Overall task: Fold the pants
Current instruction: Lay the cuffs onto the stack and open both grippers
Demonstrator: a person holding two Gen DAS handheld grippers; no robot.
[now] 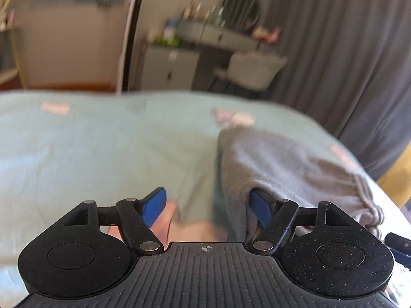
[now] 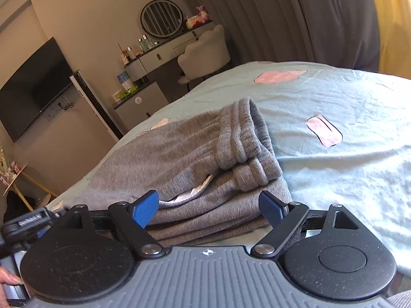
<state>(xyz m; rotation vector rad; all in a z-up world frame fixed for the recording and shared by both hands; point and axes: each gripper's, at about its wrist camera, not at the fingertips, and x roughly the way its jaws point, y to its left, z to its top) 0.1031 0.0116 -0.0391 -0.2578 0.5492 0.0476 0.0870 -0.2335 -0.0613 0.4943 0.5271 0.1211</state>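
Note:
The grey knit pants lie folded in a stack on the mint bedsheet, with the ribbed waistband on top. My right gripper is open, a blue pad standing at each side of the stack's near edge without pinching it. In the blurred left wrist view the pants lie to the right. My left gripper is open over the sheet. Its right fingertip is tucked against the pants' near edge and partly covered by cloth. Nothing sits between the pads.
The bedsheet has pink patches. Beyond the bed stand a dressing table with a round mirror, a white chair, grey curtains and a wall TV. The left gripper's body and a hand show at left.

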